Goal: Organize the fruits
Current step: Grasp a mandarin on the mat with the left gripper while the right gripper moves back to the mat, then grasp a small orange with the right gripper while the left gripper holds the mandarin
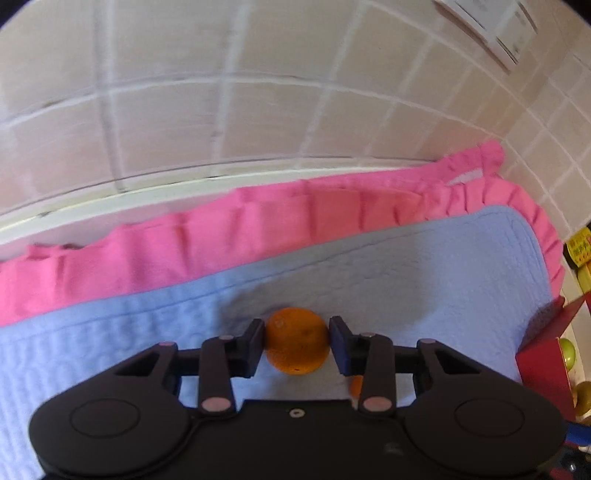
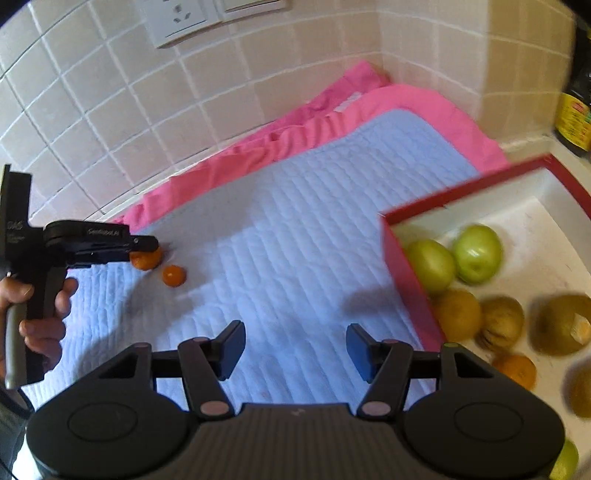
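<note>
A small orange (image 1: 297, 345) lies on the blue quilted mat (image 1: 406, 266), and my left gripper (image 1: 297, 338) is shut on it, with a pad pressed to each side. From the right wrist view the same left gripper (image 2: 144, 245) covers that orange (image 2: 147, 260), held by a person's hand (image 2: 40, 325). A second, smaller orange (image 2: 173, 276) sits just right of it on the mat. My right gripper (image 2: 295, 347) hangs open over the mat's near part with nothing between its fingers. The red-rimmed white box (image 2: 406, 266) at the right holds green apples (image 2: 476, 253), brownish pears and an orange.
A pink cloth (image 2: 406, 107) lies under the mat along the tiled wall (image 2: 110, 122). A wall socket (image 2: 177, 18) is above. A dark bottle with a yellow label (image 2: 574, 118) stands behind the box. The box corner (image 1: 543, 350) shows at the right in the left wrist view.
</note>
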A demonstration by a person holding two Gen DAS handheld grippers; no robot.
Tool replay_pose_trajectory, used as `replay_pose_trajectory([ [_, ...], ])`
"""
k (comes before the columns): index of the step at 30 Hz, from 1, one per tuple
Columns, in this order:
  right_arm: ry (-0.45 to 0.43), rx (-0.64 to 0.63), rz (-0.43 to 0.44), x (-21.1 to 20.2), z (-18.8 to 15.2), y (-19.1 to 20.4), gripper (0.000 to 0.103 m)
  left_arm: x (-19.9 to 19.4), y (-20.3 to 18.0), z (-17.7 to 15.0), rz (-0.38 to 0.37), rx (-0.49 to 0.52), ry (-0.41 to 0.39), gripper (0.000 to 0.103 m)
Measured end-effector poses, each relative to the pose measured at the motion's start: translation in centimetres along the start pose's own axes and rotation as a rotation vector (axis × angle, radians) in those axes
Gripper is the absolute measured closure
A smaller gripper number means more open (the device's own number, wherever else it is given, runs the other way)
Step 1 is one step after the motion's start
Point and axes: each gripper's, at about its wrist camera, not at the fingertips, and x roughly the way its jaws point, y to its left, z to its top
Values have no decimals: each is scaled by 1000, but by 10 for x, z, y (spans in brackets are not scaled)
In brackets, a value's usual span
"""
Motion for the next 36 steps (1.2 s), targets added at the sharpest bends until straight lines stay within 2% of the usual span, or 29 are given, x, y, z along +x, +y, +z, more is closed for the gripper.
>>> replay_pose_trajectory([
  [6,47,-115,111,41,67,41,40,-27,38,1,40,-48,-10,57],
  [9,61,-123,125,62,88,64,40,-42,56,-4,51,-65,-21,57],
  [12,64,-83,160,75,80,70,40,-58,77,-14,108,-68,-39,57],
  [14,92,-70,148,85,70,68,39,-66,95,-22,127,-87,-31,57],
  [18,147,-76,120,107,54,68,39,-65,110,-34,100,-104,-25,56],
  [19,149,-78,118,109,52,68,38,-63,110,-35,86,-107,-26,52],
  [20,142,-84,113,109,51,69,38,-61,110,-36,73,-114,-22,43],
  [21,130,-92,111,107,51,70,39,-59,111,-38,60,-118,-20,28],
  [22,116,-98,113,105,51,71,39,-59,112,-42,50,-114,-27,27],
  [25,68,-137,107,95,44,74,34,-63,108,-53,52,-81,-54,27],
  [30,35,-287,73,99,33,96,34,-68,107,-59,34,-37,-68,25],
  [36,38,-289,102,119,38,117,42,-65,104,-54,63,-6,-80,25],
])
